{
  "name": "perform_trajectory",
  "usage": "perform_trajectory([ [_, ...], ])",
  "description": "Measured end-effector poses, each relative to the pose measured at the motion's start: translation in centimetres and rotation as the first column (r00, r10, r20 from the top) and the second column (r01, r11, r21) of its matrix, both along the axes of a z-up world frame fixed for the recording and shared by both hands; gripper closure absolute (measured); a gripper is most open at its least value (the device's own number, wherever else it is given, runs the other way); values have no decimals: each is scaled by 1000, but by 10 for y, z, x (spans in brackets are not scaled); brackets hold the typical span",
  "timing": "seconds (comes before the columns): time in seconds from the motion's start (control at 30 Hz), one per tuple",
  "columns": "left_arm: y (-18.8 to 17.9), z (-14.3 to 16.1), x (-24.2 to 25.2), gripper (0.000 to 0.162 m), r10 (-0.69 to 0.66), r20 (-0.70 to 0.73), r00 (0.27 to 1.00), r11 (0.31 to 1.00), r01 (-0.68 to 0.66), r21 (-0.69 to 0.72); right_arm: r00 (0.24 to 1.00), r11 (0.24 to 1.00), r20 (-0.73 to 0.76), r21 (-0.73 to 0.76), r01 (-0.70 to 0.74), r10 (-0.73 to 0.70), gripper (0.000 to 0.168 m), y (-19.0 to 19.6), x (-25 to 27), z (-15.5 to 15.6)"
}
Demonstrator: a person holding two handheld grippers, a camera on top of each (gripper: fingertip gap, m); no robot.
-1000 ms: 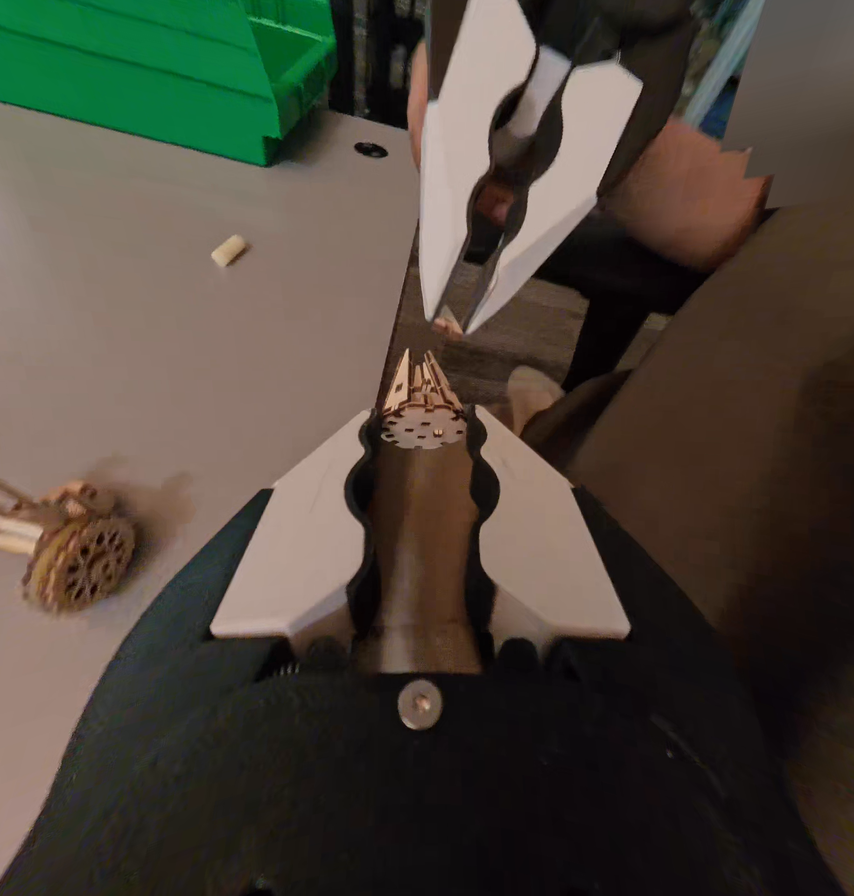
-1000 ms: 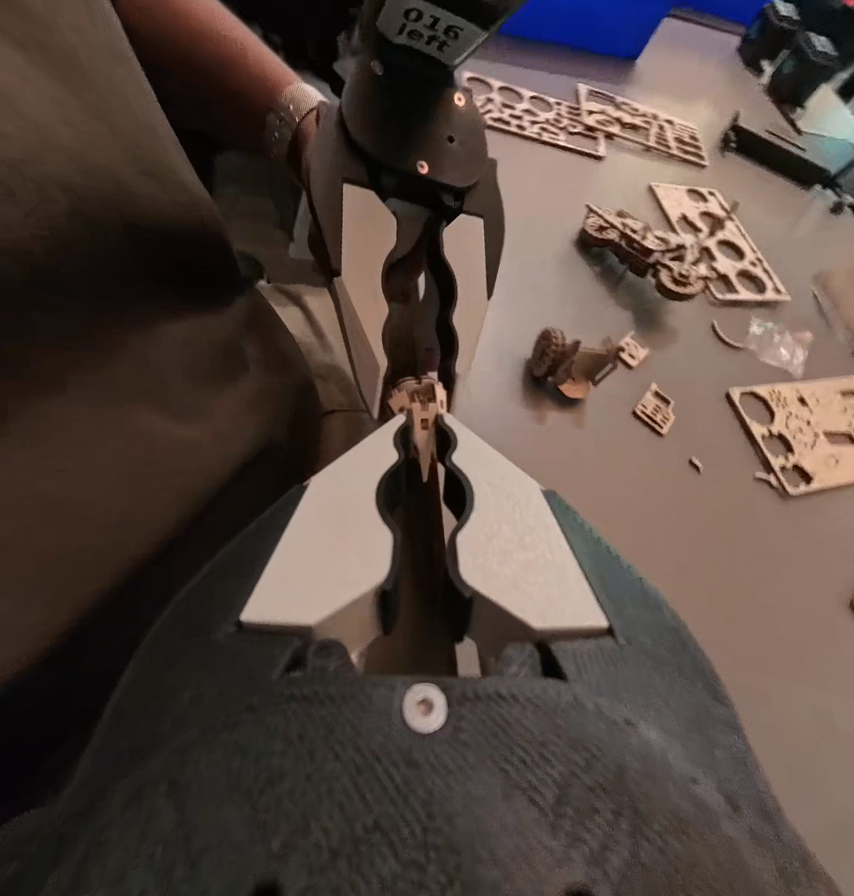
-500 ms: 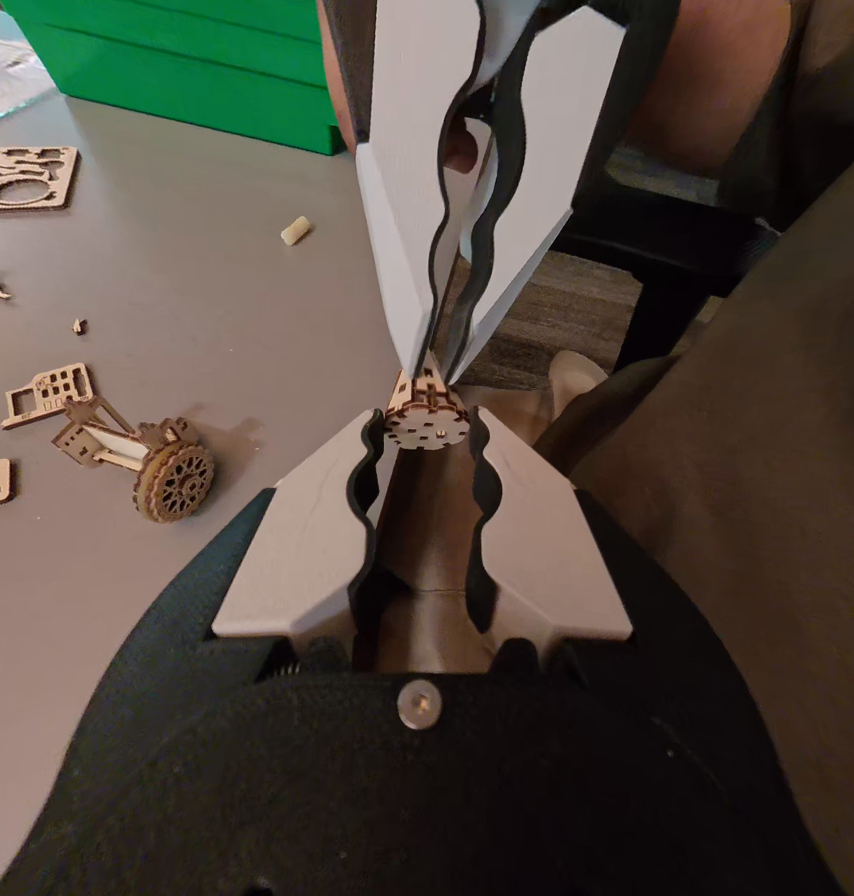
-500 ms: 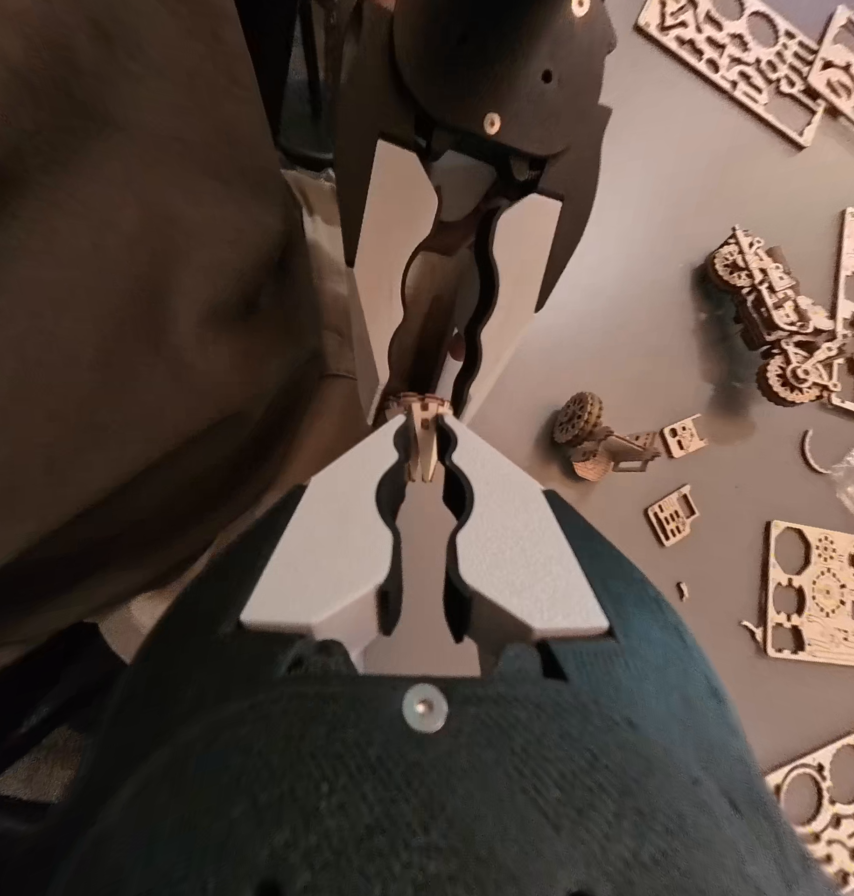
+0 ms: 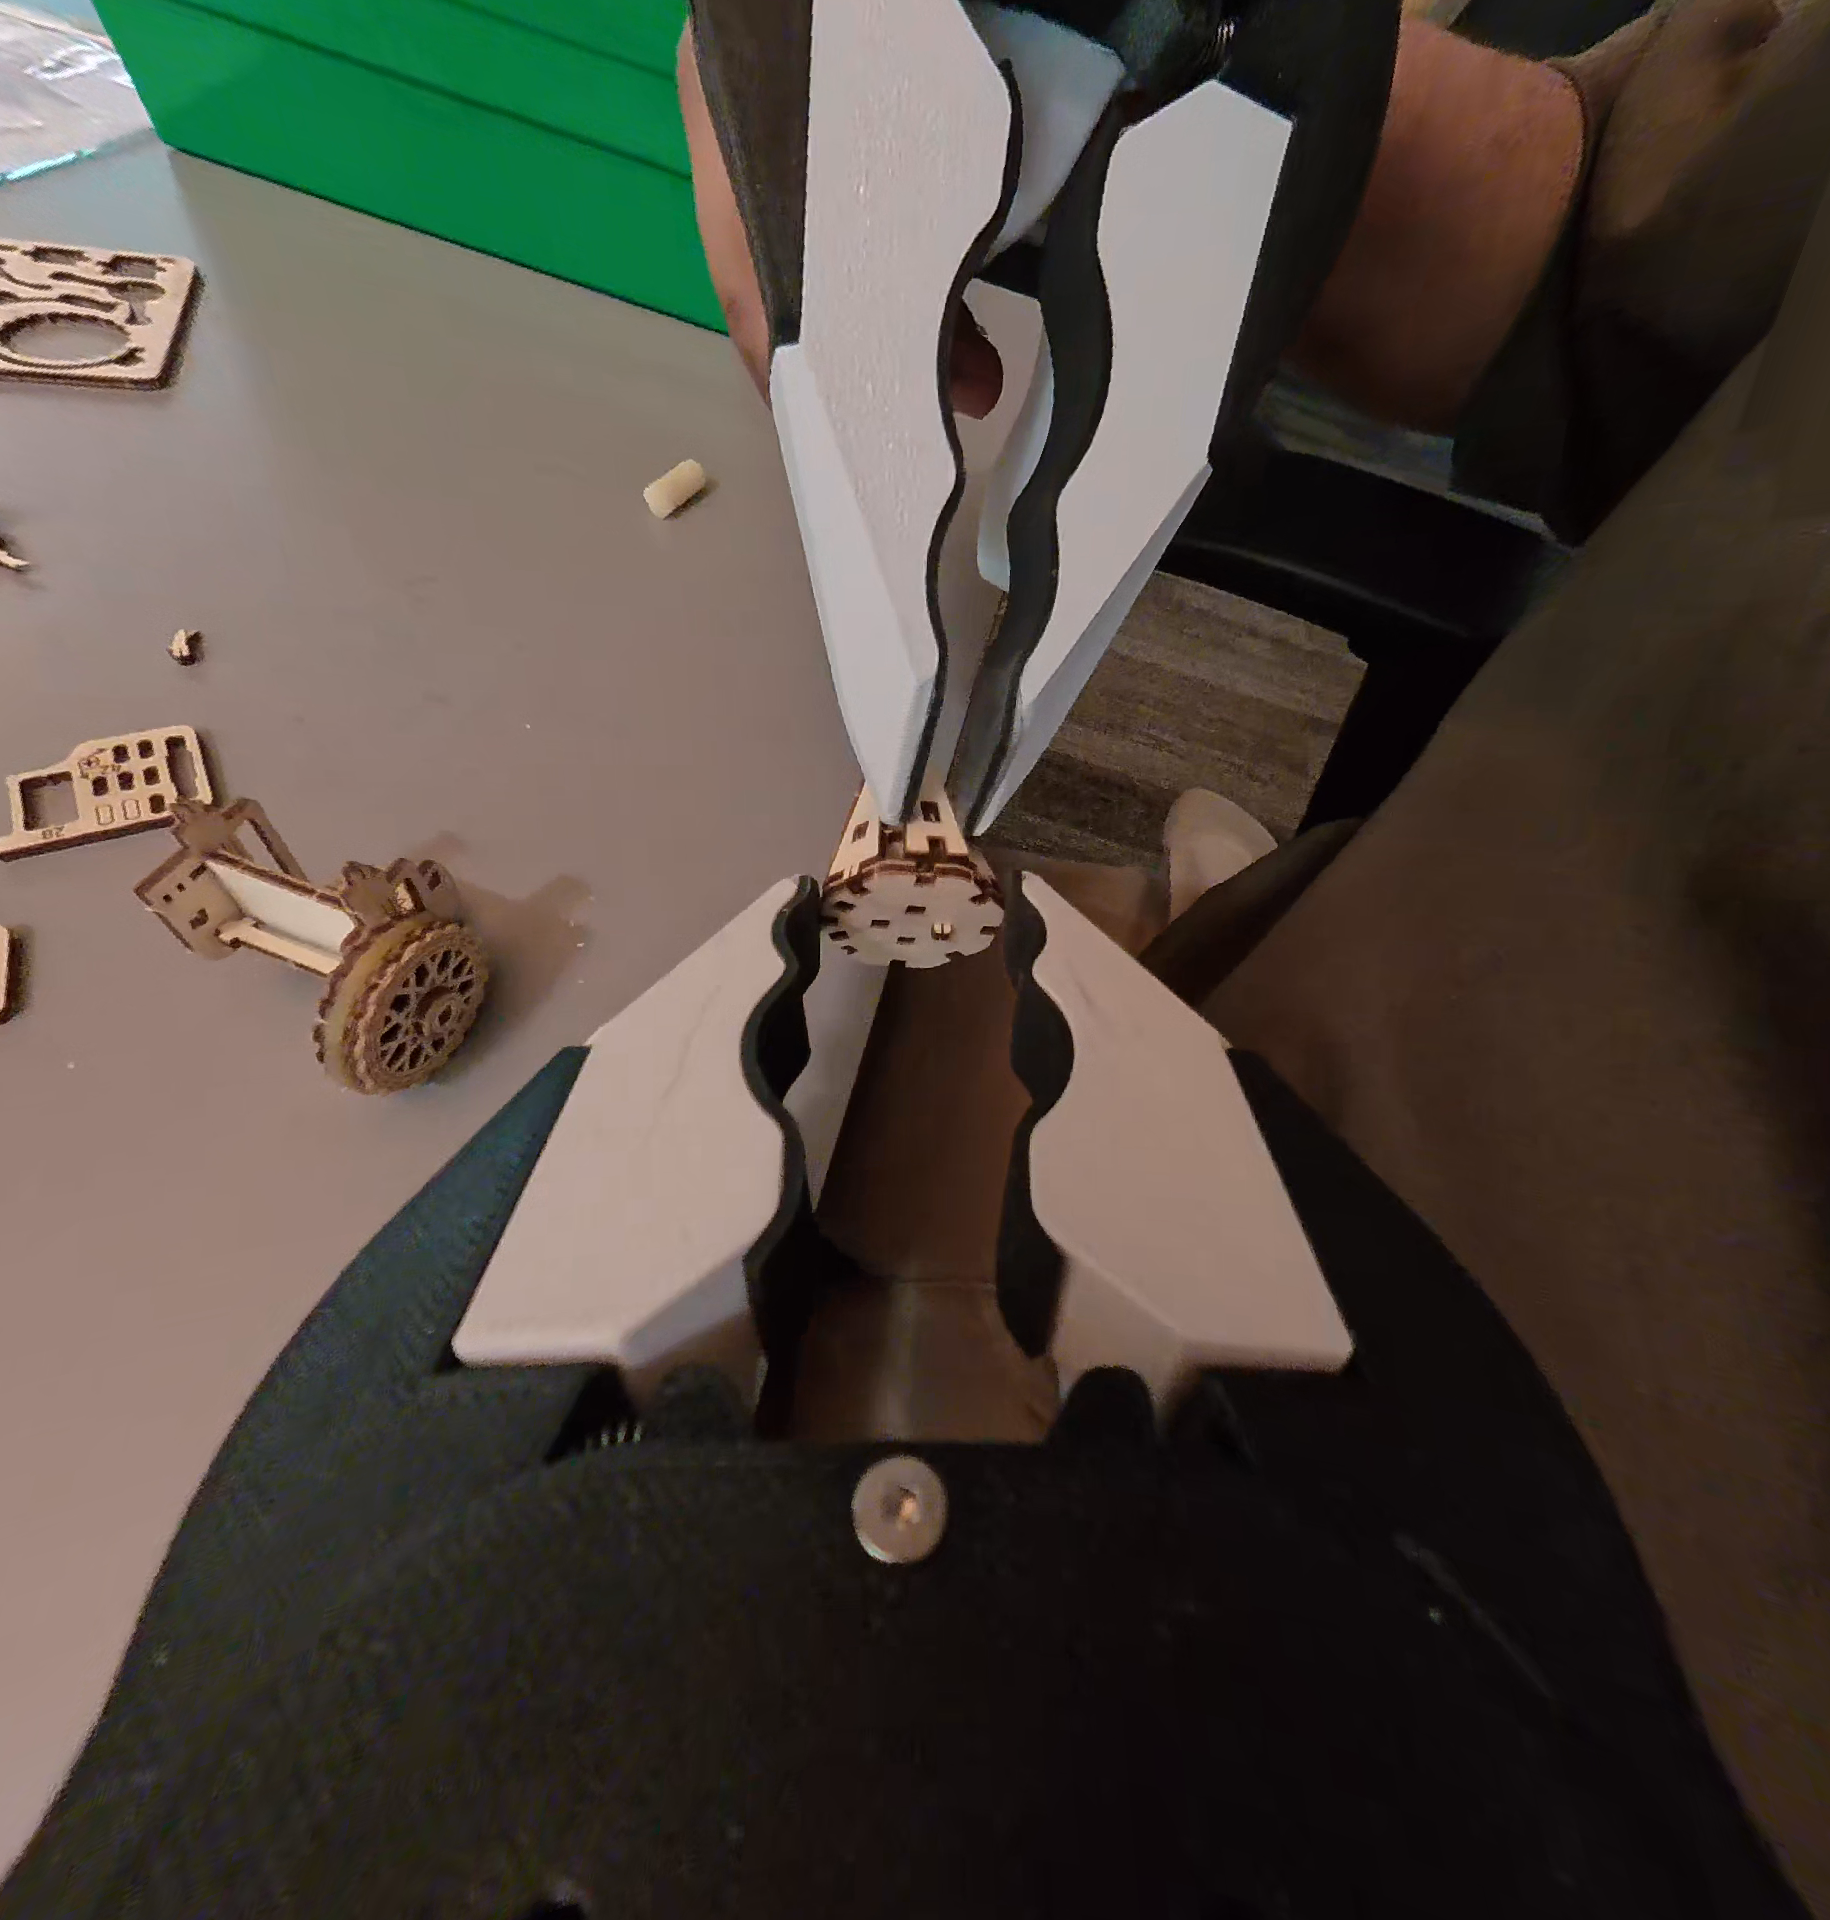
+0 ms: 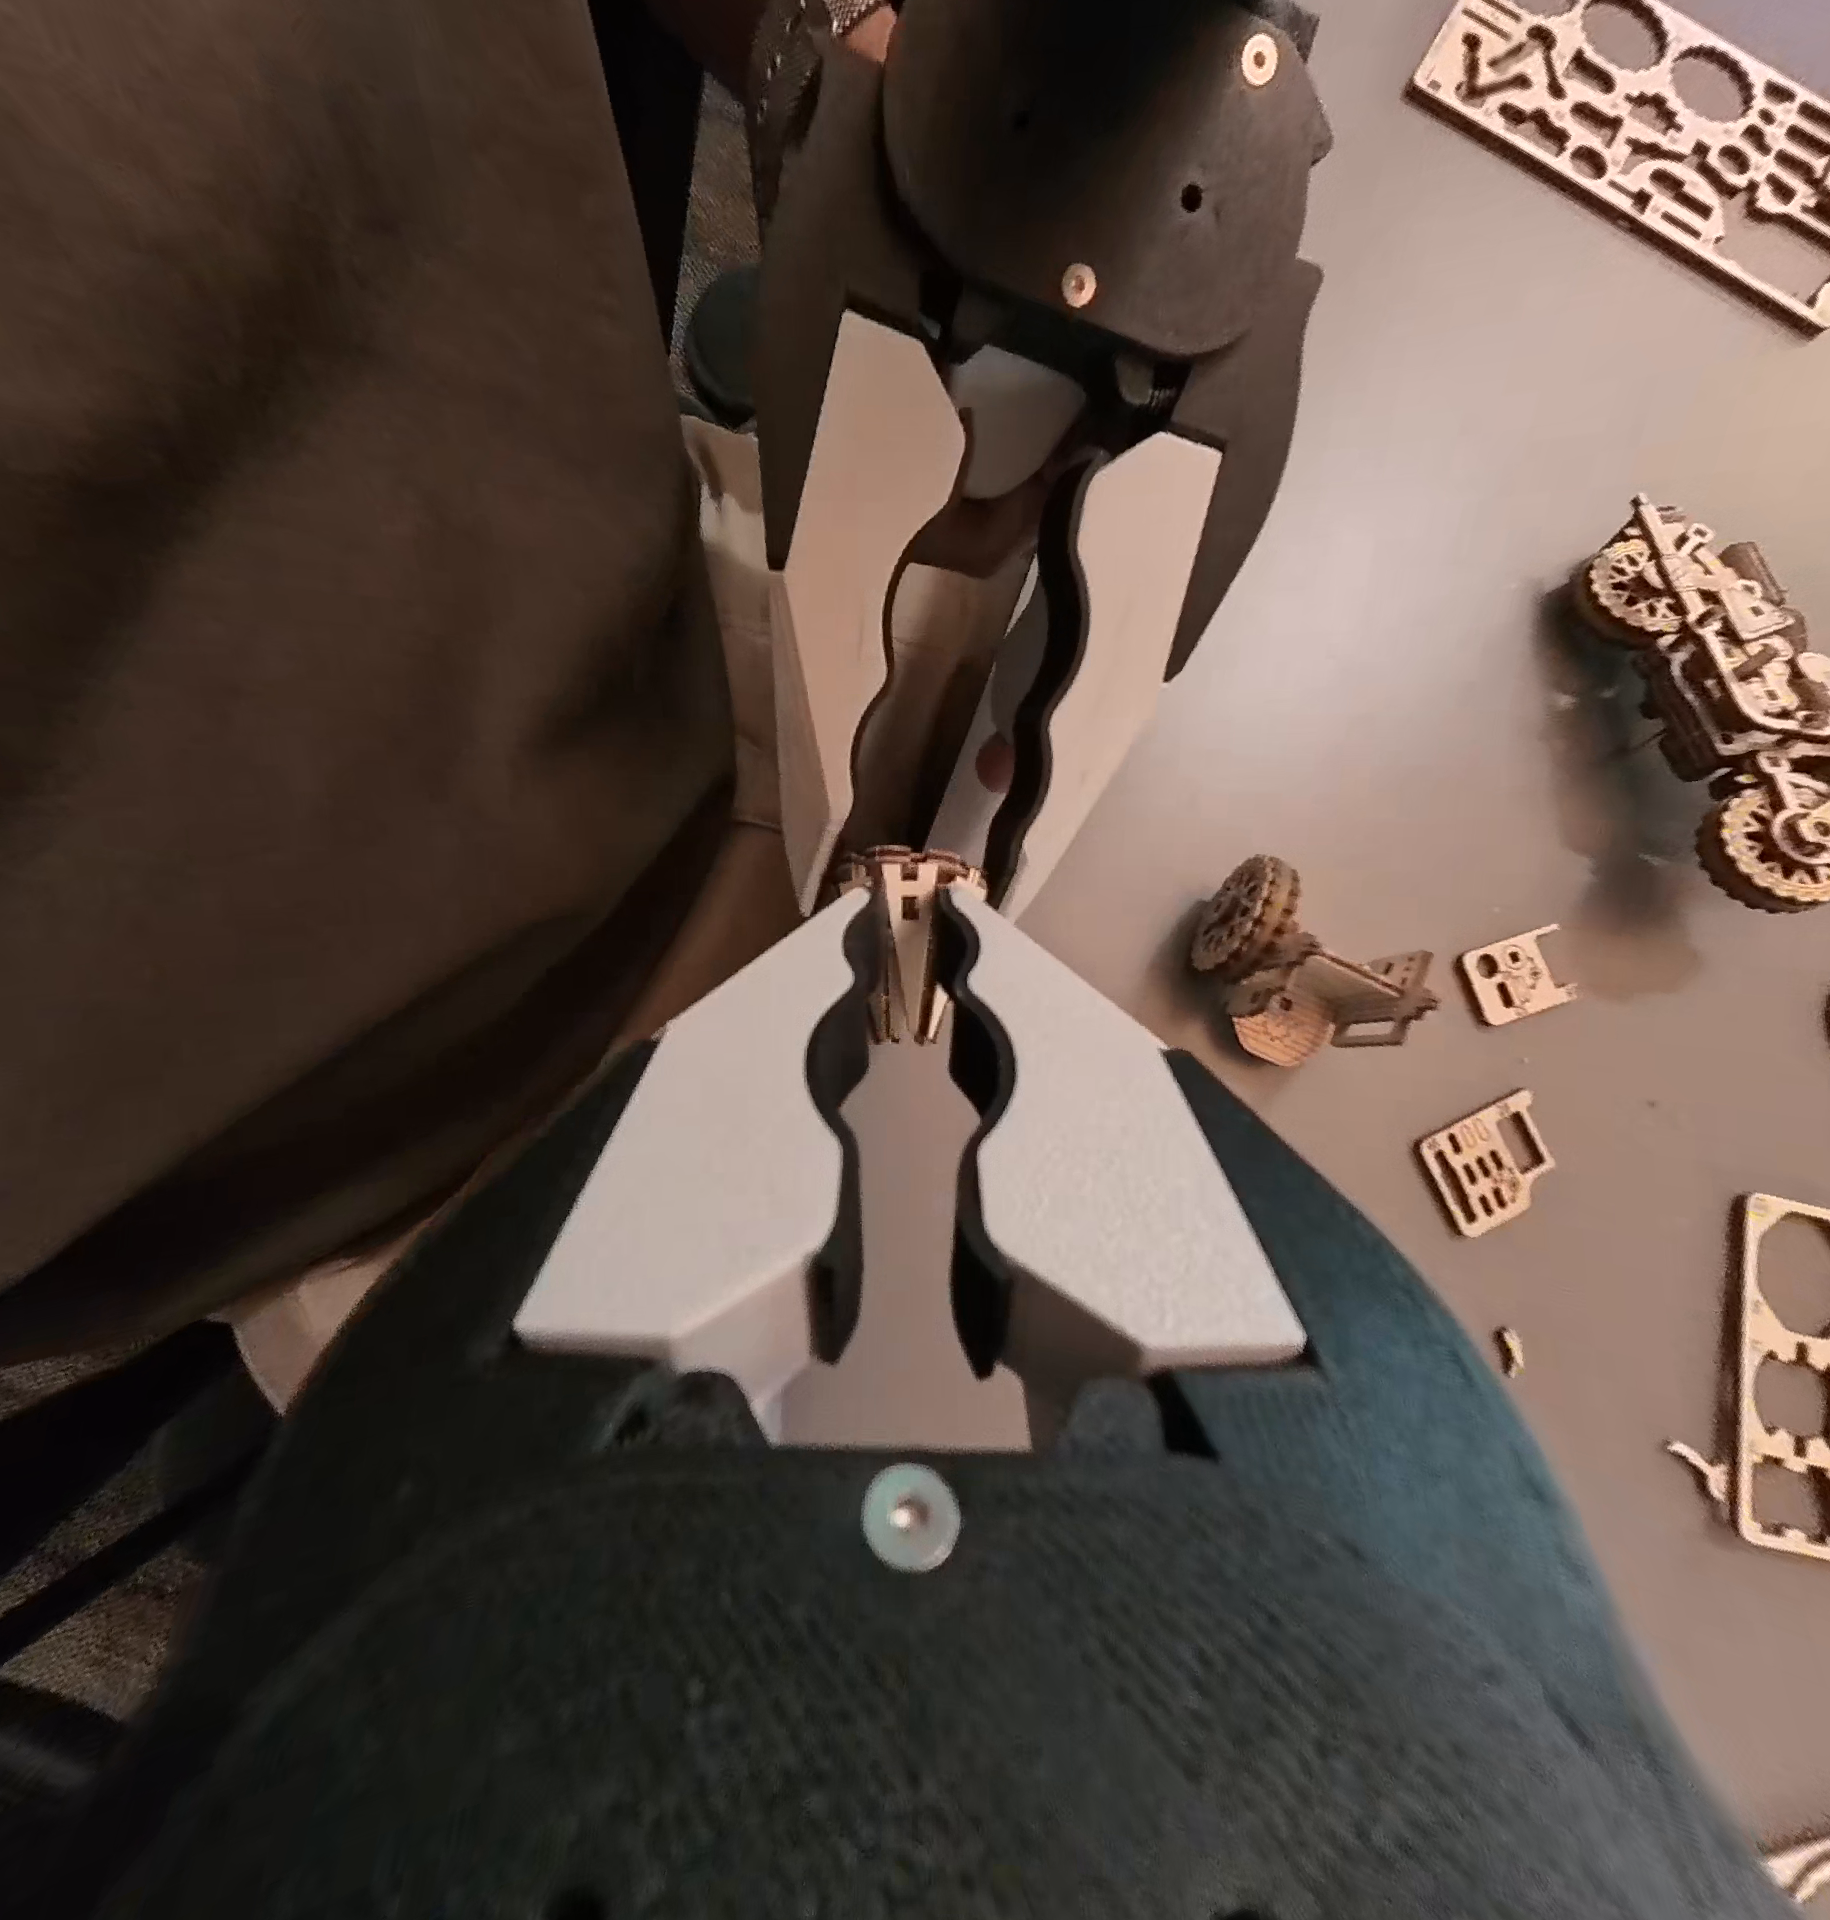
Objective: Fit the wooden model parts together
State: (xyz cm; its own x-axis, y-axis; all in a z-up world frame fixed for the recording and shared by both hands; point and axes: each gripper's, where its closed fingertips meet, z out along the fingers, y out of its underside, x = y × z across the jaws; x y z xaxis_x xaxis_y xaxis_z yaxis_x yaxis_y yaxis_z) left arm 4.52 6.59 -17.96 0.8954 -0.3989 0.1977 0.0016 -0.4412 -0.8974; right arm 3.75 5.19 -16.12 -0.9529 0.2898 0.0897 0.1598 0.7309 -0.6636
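Note:
A small wooden cone part (image 5: pixel 906 914), a round slotted disc with upright slats meeting in a point, is held over the table's edge. My left gripper (image 5: pixel 911 899) is shut on the disc's rim. My right gripper (image 5: pixel 937 816) comes from above, shut on the slats' tip. In the right wrist view my right gripper (image 6: pixel 909 920) clamps the slats (image 6: pixel 906 987). The left gripper (image 6: pixel 911 883) shows beyond, its fingers either side of the disc. A wheel sub-assembly (image 5: pixel 371 966) lies on the grey table (image 5: pixel 371 571); it also shows in the right wrist view (image 6: pixel 1295 966).
A wooden motorcycle model (image 6: pixel 1742 727) and several cut-out sheets (image 6: pixel 1638 135) lie on the table. Small flat parts (image 5: pixel 100 790) and a cream peg (image 5: pixel 674 488) lie loose. A green bin (image 5: pixel 423 135) stands at the back. The person's brown clothing (image 5: pixel 1565 935) is close on the right. My left and right fingertips are right by each other.
My right gripper has come down from apart onto the cone's tip and shut on its slats. The left gripper has kept its hold on the disc.

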Motion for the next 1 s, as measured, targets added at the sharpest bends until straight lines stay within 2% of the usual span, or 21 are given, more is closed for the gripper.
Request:
perform_trajectory([
  [0.5,-4,7,-5,129,39,10,999,999,-39,33,999,1000,-33,15,0,0,161,-4,-6,6],
  [0.67,-4,10,-3,129,37,15,999,998,-38,43,999,1000,-50,4,22,-22,152,-4,-7,9],
  [0.73,-4,11,-3,129,38,21,999,998,-39,44,998,999,-43,-38,38,-40,142,-4,-7,15],
  [0.8,-4,11,-4,129,39,24,999,998,-40,45,998,993,-31,-103,53,-56,139,-5,-6,25],
  [1.0,-4,10,-6,129,53,28,998,998,-54,37,978,948,-43,-257,187,-204,143,12,-14,43],
])
